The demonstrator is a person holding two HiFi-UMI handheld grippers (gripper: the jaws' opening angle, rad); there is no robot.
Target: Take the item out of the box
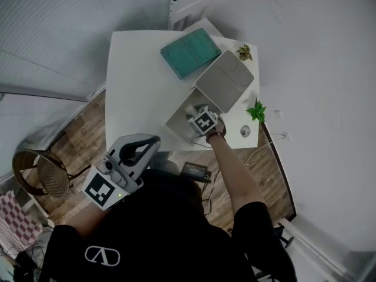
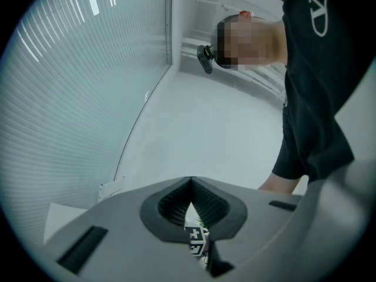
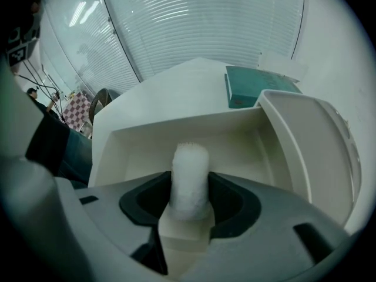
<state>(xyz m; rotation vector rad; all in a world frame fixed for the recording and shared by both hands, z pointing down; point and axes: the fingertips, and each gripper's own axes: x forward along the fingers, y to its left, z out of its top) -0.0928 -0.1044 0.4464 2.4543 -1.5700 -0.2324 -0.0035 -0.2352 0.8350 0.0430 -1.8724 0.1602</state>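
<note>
**A:** Begin from the left. What is your left gripper doing?

**B:** My left gripper (image 1: 151, 141) hangs at the near edge of the table (image 1: 132, 69), well apart from the box. Its jaws are pressed together, with nothing between them.

**A:** And the box?

**B:** The box (image 1: 176, 121) is white and stands open on the right front part of the table. Beyond it lies a teal book (image 1: 191, 53). The lid (image 3: 311, 140) leans back on the right side.

**A:** Where is the item?

**B:** The item (image 3: 190, 175) is inside the box. It is a white roll with a fuzzy surface. It may be foam or rolled cloth, I cannot say which. My right gripper (image 3: 190, 194) reaches into the box, and its jaws are closed on the roll, one pad on each side. The free end of the roll sticks out past the pads.

**A:** How will it handle, do you think?

**B:** I judge it light and soft. It should give a little under the pads, so a hard squeeze is not needed. The rough surface should help against slipping, and it does not look fragile.

**A:** Is that a good place to hold it?

**B:** I think yes, because I hold it across its width. But the free end may bend or tilt. I would lift it clear of the walls and keep it away from the lid on the right.
</note>
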